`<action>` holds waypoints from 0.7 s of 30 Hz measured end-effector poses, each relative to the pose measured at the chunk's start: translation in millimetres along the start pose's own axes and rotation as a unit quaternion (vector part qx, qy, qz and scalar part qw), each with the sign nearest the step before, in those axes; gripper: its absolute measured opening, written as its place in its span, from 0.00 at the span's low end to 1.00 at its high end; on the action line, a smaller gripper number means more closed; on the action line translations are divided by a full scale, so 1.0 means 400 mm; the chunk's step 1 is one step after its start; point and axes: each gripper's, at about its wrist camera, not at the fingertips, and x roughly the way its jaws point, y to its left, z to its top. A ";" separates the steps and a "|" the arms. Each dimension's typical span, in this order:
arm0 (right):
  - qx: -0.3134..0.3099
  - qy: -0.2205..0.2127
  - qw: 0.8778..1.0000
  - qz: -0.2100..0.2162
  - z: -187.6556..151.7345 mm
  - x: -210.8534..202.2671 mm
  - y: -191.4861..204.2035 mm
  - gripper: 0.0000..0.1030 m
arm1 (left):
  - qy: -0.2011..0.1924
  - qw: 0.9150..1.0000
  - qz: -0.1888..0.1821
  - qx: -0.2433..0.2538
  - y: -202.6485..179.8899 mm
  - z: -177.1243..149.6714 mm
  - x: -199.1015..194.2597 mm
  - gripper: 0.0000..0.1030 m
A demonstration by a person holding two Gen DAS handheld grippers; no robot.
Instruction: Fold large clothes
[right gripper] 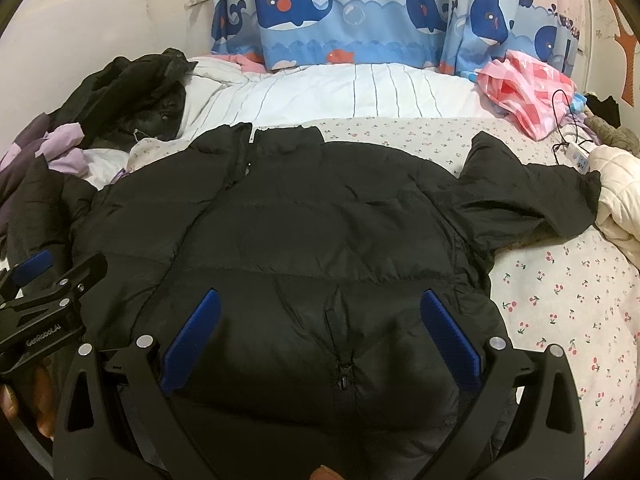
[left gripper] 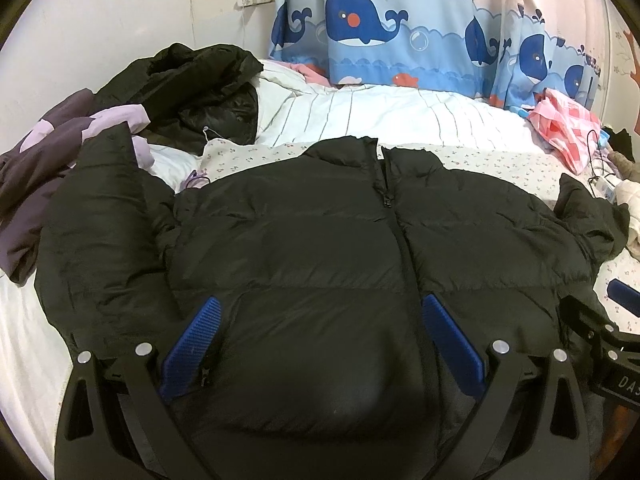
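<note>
Floral-sheeted bed [right gripper: 560, 300], whale curtain [right gripper: 300, 8] behind

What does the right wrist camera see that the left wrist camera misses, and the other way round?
Only the right wrist view shows the jacket's right sleeve spread fully across the cherry-print sheet, plus a cream quilted garment beside its cuff. Only the left wrist view shows the left sleeve laid out whole, reaching the purple clothes. Both show the black puffer jacket lying flat, front up and zipped, the whale curtain, the striped duvet, and each gripper's blue jaws open over the hem.
</note>
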 end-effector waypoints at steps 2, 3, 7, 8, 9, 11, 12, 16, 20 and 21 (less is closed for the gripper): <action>0.000 0.004 1.000 0.005 0.002 0.002 0.000 0.94 | 0.000 1.000 -0.001 0.000 0.000 0.000 0.000 0.94; 0.001 0.005 1.000 0.011 0.004 0.002 -0.002 0.94 | 0.000 1.000 -0.003 0.000 -0.001 0.001 0.000 0.94; 0.012 -0.002 1.000 0.020 0.019 -0.011 -0.026 0.94 | 0.001 1.000 -0.007 -0.004 -0.003 0.004 0.008 0.94; 0.017 -0.004 1.000 0.022 0.023 -0.014 -0.035 0.94 | 0.002 1.000 -0.008 -0.006 -0.004 0.004 0.010 0.94; 0.024 -0.003 0.999 0.022 0.028 -0.015 -0.050 0.94 | 0.003 1.000 -0.010 -0.008 -0.003 0.005 0.013 0.94; 0.037 0.001 0.999 0.023 0.029 -0.015 -0.067 0.94 | 0.008 1.000 -0.013 -0.012 -0.005 0.004 0.020 0.94; 0.043 0.006 0.999 0.024 0.030 -0.012 -0.074 0.94 | 0.010 1.000 -0.014 -0.012 -0.005 0.003 0.024 0.94; 0.037 0.003 0.999 0.016 0.045 -0.022 -0.092 0.94 | 0.012 1.000 -0.013 -0.010 -0.007 0.002 0.025 0.94; 0.105 -0.013 0.994 -0.012 0.100 -0.056 -0.265 0.94 | 0.011 1.000 -0.012 -0.015 0.001 0.004 0.027 0.94; 0.141 -0.011 0.990 -0.006 0.107 -0.056 -0.332 0.94 | 0.013 1.000 -0.012 -0.017 0.006 0.005 0.031 0.94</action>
